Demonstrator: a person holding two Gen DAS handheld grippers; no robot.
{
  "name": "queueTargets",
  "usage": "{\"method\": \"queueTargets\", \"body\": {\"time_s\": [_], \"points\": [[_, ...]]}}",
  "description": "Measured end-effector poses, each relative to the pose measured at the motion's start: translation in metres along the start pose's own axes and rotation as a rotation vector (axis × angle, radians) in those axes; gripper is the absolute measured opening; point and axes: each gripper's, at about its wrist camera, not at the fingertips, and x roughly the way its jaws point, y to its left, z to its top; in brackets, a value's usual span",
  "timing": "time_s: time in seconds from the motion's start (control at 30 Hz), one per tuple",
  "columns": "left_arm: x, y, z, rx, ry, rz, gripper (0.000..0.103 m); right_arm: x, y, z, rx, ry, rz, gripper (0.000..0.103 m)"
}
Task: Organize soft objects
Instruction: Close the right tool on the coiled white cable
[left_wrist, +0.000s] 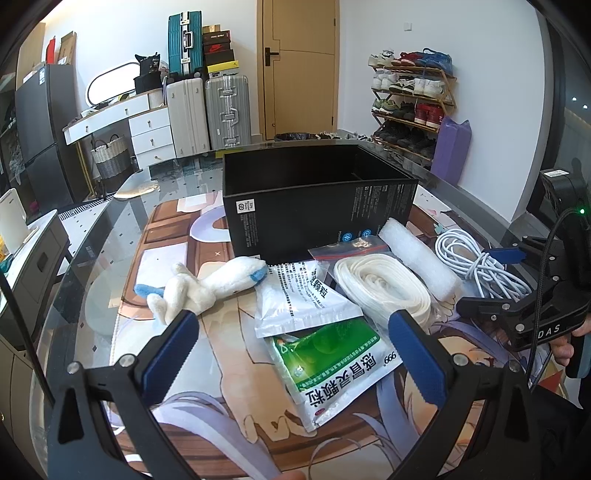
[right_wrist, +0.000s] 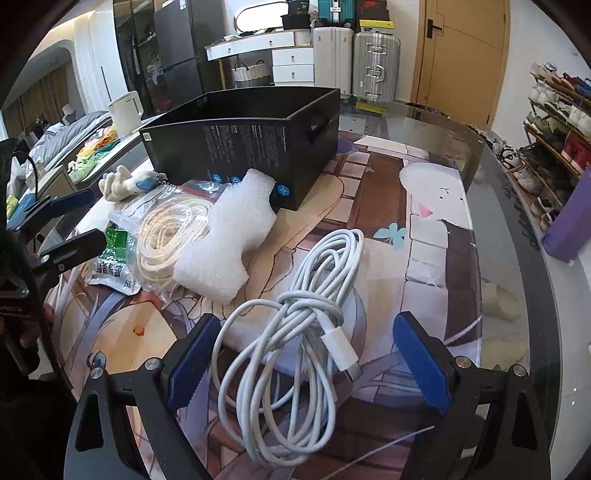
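Observation:
A black open box (left_wrist: 317, 206) stands on the table; it also shows in the right wrist view (right_wrist: 251, 144). In front of it lie a white plush toy (left_wrist: 199, 288), a clear printed pouch (left_wrist: 299, 299), a green medicine packet (left_wrist: 332, 365), a bagged coil of cream rope (left_wrist: 380, 288), a white foam piece (left_wrist: 421, 262) and a white cable bundle (left_wrist: 480, 266). My left gripper (left_wrist: 295, 354) is open, low over the packet. My right gripper (right_wrist: 306, 362) is open around the white cable bundle (right_wrist: 295, 350). The foam piece (right_wrist: 229, 243) and rope coil (right_wrist: 166, 232) lie beyond it.
A printed mat (right_wrist: 424, 229) covers the glass table, whose curved edge (right_wrist: 517, 229) runs at the right. A shoe rack (left_wrist: 410, 103), suitcases (left_wrist: 207, 110) and a door (left_wrist: 299, 66) stand behind. A white kettle (right_wrist: 125, 107) sits left of the box.

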Motion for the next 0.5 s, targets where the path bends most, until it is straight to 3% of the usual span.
{"method": "queueTargets", "body": {"time_s": [0.07,0.2,0.33,0.5], "points": [[0.0,0.0,0.0,0.001,0.0,0.0,0.103,-0.001,-0.001,0.0,-0.004,-0.013,0.002,0.093],[0.0,-0.001,0.0,0.005,0.002,-0.001,0.103,-0.007,-0.007,0.001,0.001,-0.033,-0.002,0.062],[-0.001,-0.001,0.0,0.004,0.003,-0.001,0.103,-0.01,-0.016,0.0,0.029,-0.049,0.028,0.05],[0.0,-0.001,0.0,0.005,0.003,-0.002,0.103,-0.013,-0.028,0.0,0.1,-0.075,0.108,0.045]]}}
